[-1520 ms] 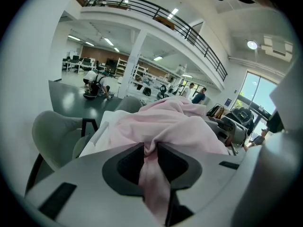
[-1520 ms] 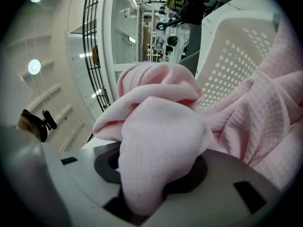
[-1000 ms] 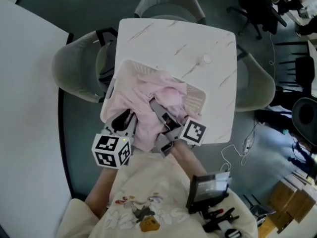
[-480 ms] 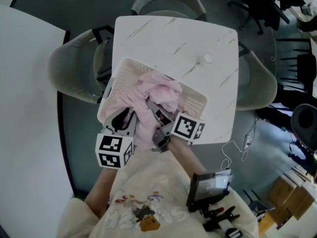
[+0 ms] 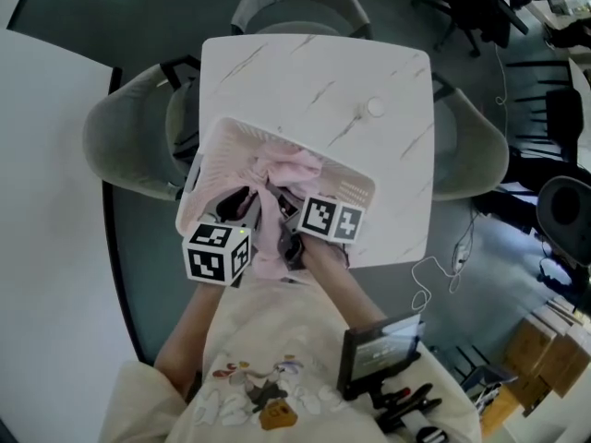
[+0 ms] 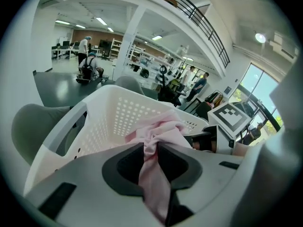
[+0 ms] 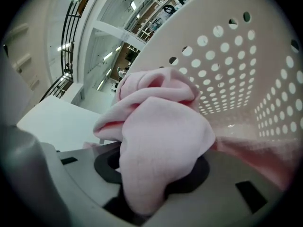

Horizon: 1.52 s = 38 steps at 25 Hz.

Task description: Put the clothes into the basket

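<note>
A pale pink garment [image 5: 282, 173] lies bunched in the white perforated basket [image 5: 355, 185] and spills over its near rim. My left gripper [image 5: 242, 206] is shut on a fold of this pink cloth [image 6: 154, 162], which runs up between its dark pads [image 6: 128, 167]. My right gripper [image 5: 286, 212] is shut on another thick bundle of the pink cloth [image 7: 156, 141], held low against the inner basket wall [image 7: 236, 79]. Both grippers sit side by side at the basket's near edge.
The basket stands on a small white marble-look table [image 5: 314, 72] with grey chairs at its left [image 5: 125, 141], right [image 5: 476, 150] and far side [image 5: 295, 7]. A small white round object [image 5: 374, 107] lies on the table behind the basket. A large white tabletop [image 5: 46, 247] runs along the left.
Both grippers have moved forward with the pink cloth, further over the basket's near rim. The garment is more gathered inside the basket, with less of it hanging over the front.
</note>
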Each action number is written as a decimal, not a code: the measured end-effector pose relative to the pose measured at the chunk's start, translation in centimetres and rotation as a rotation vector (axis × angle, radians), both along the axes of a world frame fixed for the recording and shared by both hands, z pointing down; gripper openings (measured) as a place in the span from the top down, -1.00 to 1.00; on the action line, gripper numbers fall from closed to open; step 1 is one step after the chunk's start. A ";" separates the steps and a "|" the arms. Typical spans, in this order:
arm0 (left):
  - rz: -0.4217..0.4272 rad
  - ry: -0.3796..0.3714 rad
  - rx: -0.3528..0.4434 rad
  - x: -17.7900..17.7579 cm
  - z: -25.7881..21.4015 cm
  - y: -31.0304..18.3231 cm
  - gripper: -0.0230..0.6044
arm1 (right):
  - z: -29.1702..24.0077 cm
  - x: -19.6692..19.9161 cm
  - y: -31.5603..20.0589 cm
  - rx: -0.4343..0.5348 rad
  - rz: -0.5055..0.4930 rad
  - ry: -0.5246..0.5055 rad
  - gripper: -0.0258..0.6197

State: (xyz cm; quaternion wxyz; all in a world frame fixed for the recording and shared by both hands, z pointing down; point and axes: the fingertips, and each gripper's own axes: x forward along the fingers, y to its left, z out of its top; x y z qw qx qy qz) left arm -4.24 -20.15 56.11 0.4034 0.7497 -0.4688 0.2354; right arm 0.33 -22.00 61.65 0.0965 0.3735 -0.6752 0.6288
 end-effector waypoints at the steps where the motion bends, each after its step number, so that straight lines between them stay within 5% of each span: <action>1: 0.010 -0.018 -0.007 0.1 0.5 -0.1 0.62 | 0.4 0.0 0.0 -0.005 -0.007 0.021 0.36; 5: 0.020 -0.079 -0.034 0.5 1.8 -0.6 0.62 | 1.7 0.9 -0.5 0.007 -0.037 0.120 0.25; 12: 0.007 -0.079 0.056 -0.3 0.3 -0.1 0.62 | 0.6 3.0 -0.9 0.064 -0.005 0.197 -0.09; 20: -0.027 -0.038 0.154 0.1 -6.7 3.3 0.62 | -7.7 3.9 0.9 0.182 0.007 0.123 -0.13; 31: 0.003 -0.007 0.230 0.2 -10.8 7.9 0.62 | -12.6 5.8 4.4 0.291 0.095 0.064 -0.13; 38: -0.005 -0.016 0.206 -1.3 -10.4 11.7 0.62 | -15.2 2.9 10.6 0.441 -0.169 0.077 -0.13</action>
